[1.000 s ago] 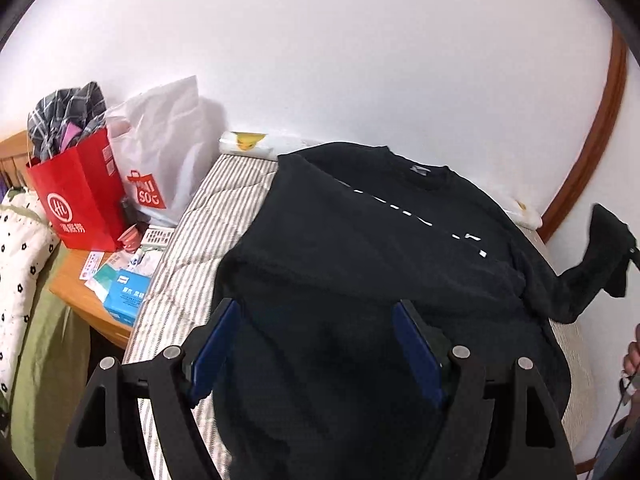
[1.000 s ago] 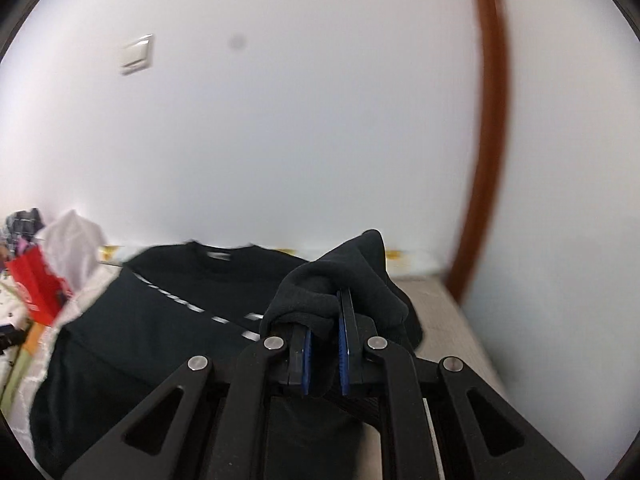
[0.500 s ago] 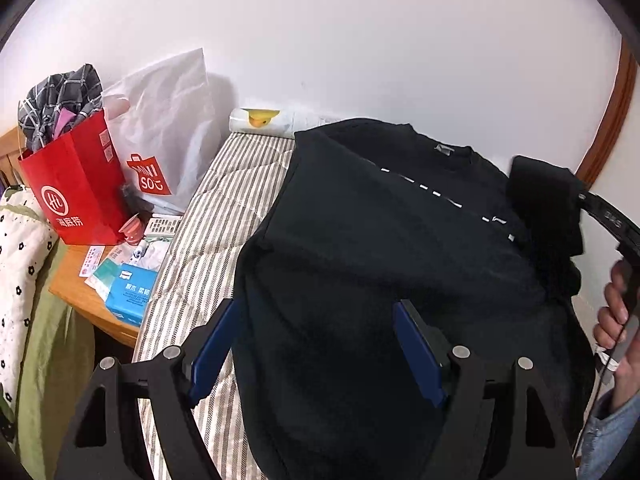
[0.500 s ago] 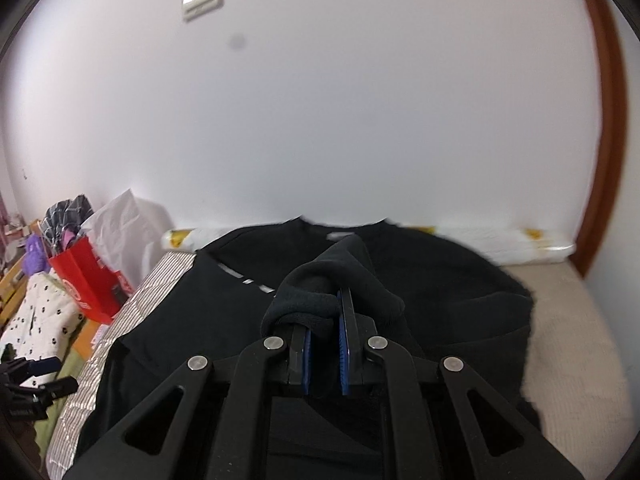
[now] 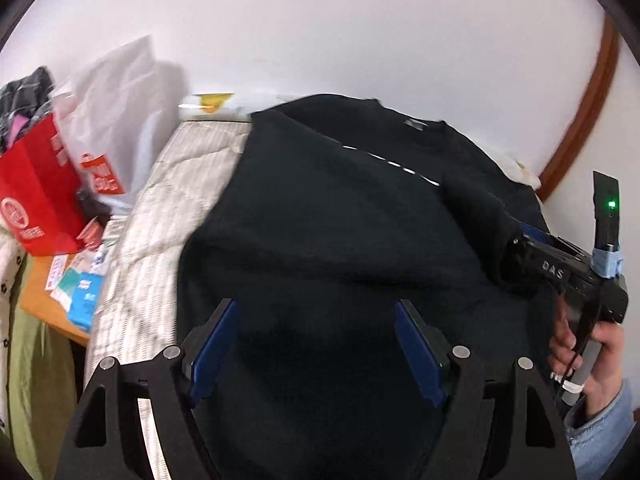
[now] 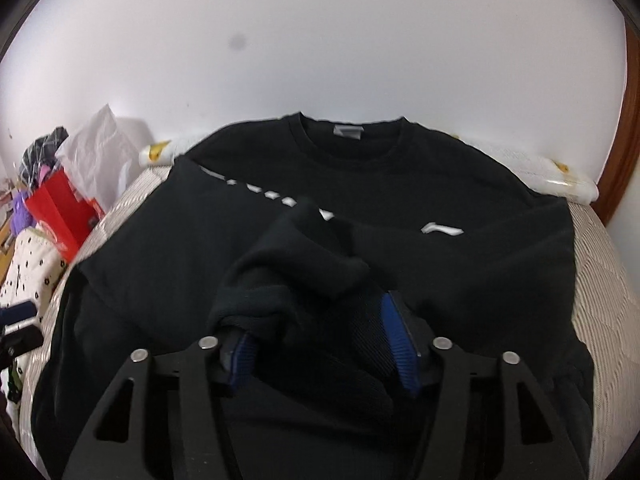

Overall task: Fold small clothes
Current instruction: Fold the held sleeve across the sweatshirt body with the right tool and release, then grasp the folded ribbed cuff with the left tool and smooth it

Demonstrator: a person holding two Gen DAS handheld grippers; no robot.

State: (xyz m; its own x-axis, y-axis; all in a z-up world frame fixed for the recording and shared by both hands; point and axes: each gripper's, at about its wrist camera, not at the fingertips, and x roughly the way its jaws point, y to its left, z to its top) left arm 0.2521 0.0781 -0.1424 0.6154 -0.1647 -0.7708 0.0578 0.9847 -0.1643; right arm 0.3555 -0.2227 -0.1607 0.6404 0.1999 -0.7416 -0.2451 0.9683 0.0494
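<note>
A black sweatshirt with a white dashed line lies flat on the striped bed; it also shows in the right wrist view. Its right sleeve is folded across the chest, and the cuff lies loose between my right gripper's spread blue pads. My right gripper also shows in the left wrist view, at the sleeve's end. My left gripper is open and empty, hovering over the sweatshirt's lower part.
A red paper bag and a white plastic bag stand left of the bed. Small boxes and packets lie on a wooden bedside table. A white wall runs behind the bed, with a brown door frame at the right.
My right gripper carried the sleeve from the bed's right side over the chest, lowered it, and opened its jaws. My left gripper stayed open over the hem.
</note>
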